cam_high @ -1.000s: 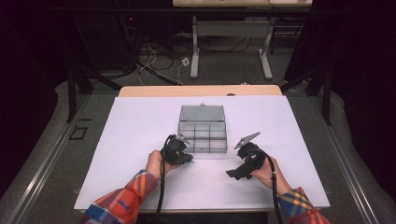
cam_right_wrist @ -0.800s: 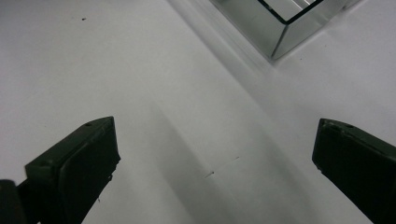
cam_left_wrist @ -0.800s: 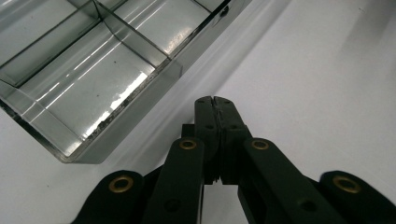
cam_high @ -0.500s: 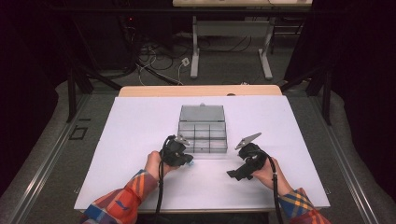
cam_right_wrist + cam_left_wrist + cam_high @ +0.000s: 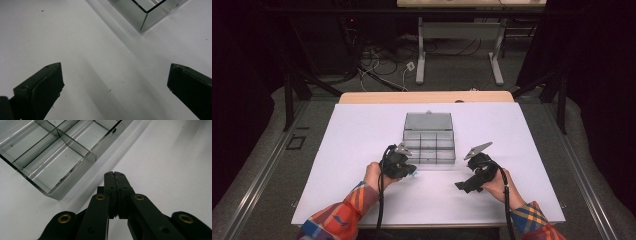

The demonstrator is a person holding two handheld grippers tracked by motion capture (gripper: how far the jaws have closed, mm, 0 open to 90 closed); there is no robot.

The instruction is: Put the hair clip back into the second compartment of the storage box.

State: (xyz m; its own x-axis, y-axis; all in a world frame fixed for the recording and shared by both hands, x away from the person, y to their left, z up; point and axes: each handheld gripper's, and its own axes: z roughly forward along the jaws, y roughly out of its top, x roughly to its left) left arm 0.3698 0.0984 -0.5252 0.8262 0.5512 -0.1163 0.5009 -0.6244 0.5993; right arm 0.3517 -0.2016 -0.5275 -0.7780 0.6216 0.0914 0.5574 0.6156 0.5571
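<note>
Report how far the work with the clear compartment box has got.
Done: the clear compartment box sits open on the white table; the compartments in sight look empty. In hand: nothing. The left gripper rests shut and empty beside the box's near corner; the right gripper stands open over bare table. Left: any handling of the box itself.

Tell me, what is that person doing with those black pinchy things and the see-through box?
A person sits at a white table with a tool in each hand. In the middle lies a clear box with little compartments, its lid open, and the ones in sight look empty. The left tool is shut with nothing in it, just beside the box's near corner. The right tool is open over bare table, a bit away from the box. Nothing is being held.
</note>
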